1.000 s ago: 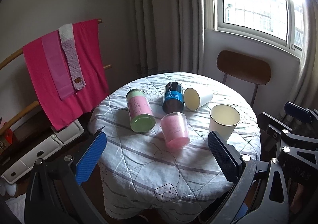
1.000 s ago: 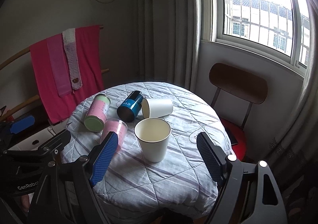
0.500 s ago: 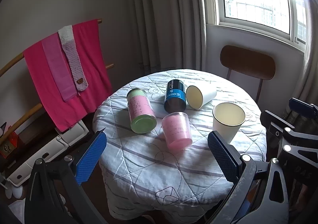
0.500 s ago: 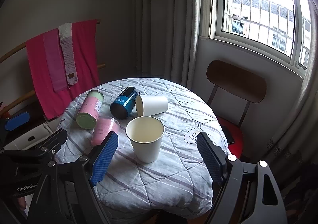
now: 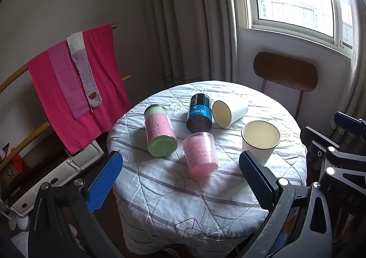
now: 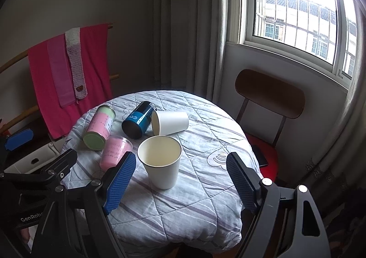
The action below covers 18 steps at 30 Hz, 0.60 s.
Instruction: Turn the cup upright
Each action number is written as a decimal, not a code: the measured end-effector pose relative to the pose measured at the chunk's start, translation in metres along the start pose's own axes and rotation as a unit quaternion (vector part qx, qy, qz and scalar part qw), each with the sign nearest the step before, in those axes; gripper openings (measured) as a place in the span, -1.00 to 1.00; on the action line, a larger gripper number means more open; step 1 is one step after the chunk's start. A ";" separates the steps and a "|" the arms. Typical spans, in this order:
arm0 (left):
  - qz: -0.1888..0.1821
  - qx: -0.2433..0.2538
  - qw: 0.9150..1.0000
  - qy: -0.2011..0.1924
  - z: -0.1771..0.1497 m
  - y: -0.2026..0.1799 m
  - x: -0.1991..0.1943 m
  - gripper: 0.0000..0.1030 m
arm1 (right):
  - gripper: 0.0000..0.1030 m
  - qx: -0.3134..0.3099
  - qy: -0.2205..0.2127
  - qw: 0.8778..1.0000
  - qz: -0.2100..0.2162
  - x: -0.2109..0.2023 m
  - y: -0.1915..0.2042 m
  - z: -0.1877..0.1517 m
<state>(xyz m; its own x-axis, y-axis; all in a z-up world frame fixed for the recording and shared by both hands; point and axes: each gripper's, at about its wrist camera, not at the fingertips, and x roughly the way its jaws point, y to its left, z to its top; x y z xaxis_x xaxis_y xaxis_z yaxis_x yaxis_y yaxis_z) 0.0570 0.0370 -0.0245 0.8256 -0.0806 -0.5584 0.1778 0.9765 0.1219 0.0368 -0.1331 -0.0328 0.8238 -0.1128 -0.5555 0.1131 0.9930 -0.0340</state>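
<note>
This is a lived-in room of a home. A small round bench wears a quilted, striped cloth, with a wooden-backed chair with a red seat drawn up at its far right edge. Long grey curtains hang beside a window facing an apartment block. Pink towels drape a wooden rail against the left wall.

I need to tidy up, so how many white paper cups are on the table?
2. One white paper cup stands upright near the front edge of the table; the other white paper cup lies on its side behind it, beside the blue can.
</note>
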 end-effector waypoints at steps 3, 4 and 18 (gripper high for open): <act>0.004 -0.006 1.000 -0.026 0.000 0.000 -0.011 1.00 | 0.61 -0.003 -0.017 1.000 0.003 -0.006 -0.001 0.001; 0.005 -0.009 0.999 -0.036 0.000 0.000 -0.016 1.00 | 0.61 -0.003 -0.028 1.000 0.005 -0.010 -0.002 0.001; 0.036 -0.048 0.989 -0.135 -0.008 -0.011 -0.071 1.00 | 0.61 0.011 -0.146 0.989 0.032 -0.043 -0.016 -0.009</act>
<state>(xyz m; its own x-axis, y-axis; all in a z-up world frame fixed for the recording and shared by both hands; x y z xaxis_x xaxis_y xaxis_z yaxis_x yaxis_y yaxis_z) -0.0081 0.0338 0.0072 0.9496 -0.0484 -0.3097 0.0725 0.9951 0.0669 -0.0057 -0.1440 -0.0160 0.9546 -0.0590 -0.2919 0.0658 0.9977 0.0137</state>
